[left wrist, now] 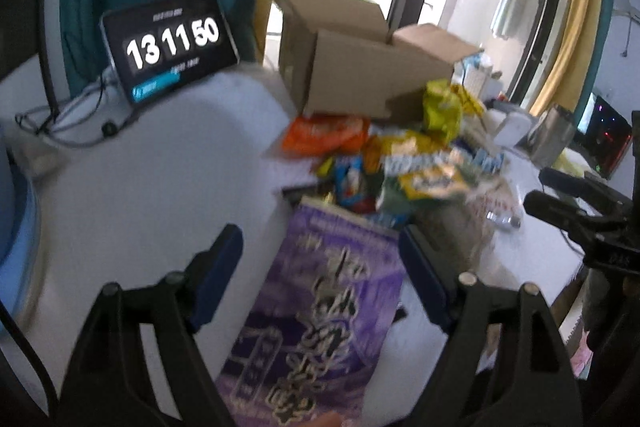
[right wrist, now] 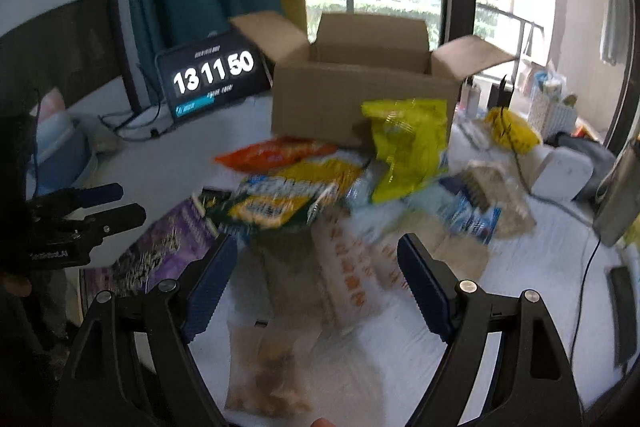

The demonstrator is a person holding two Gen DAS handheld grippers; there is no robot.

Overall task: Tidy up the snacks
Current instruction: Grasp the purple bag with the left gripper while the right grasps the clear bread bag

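Left gripper (left wrist: 320,267) spread over purple snack bag (left wrist: 320,311); right gripper (right wrist: 318,275) spread over clear pouch (right wrist: 280,347). Both looked light, crinkly, slippery; pinch edges.

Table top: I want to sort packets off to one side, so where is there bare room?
The widest bare patch of the table lies between the clock screen, the cardboard box and the purple packet. From the box forward it is crowded: orange packet, yellow-green packet and others overlap in a heap. A narrower bare strip shows beside the white device.
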